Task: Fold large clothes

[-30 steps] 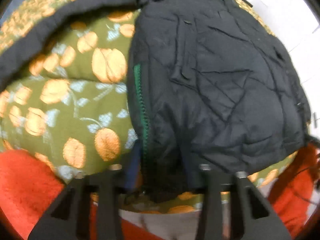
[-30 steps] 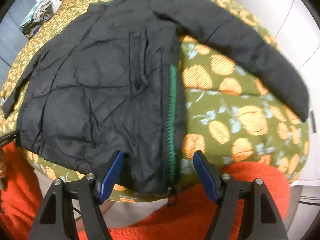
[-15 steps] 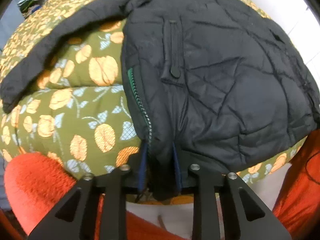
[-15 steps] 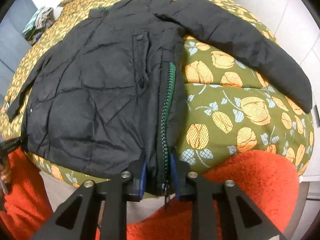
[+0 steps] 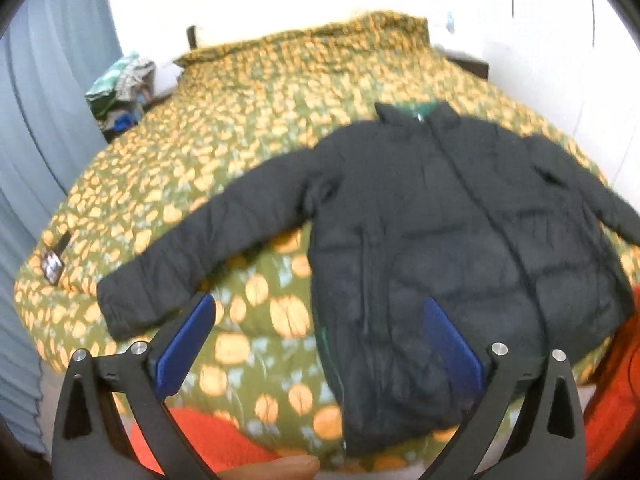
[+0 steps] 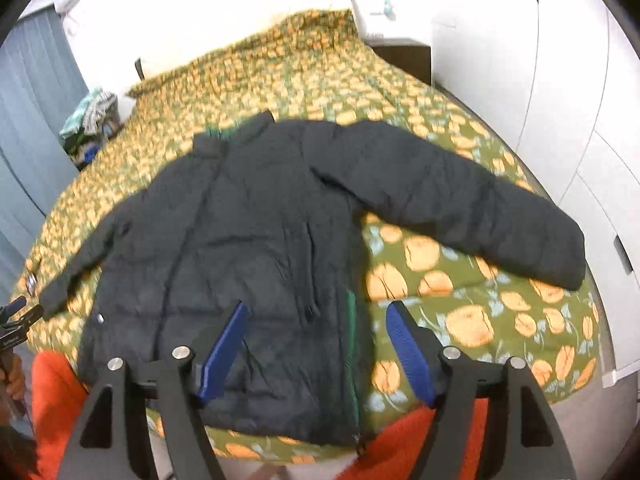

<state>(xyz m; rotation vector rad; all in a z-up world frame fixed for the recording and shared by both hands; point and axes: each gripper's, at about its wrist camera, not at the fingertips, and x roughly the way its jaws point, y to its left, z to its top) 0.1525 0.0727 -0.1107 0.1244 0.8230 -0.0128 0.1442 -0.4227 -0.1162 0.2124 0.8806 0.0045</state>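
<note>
A black puffer jacket (image 5: 440, 240) with a green inner zipper edge lies flat, front up, on the bed, hem toward me, both sleeves spread out to the sides. It also shows in the right wrist view (image 6: 248, 248). My left gripper (image 5: 316, 320) is open and empty, raised above the hem's left side. My right gripper (image 6: 316, 328) is open and empty, raised above the hem's right corner near the green edge (image 6: 351, 344).
The bed has a green cover with orange flowers (image 5: 248, 128). A pile of clothes (image 5: 120, 92) sits at the far left by a blue curtain. White wardrobe doors (image 6: 540, 80) stand on the right. Orange fleece legs (image 6: 52, 392) are at the bed's near edge.
Both grippers were shut on the jacket's hem edges half a second ago. Now both have let go, opened wide and pulled back and up; the jacket lies flat.
</note>
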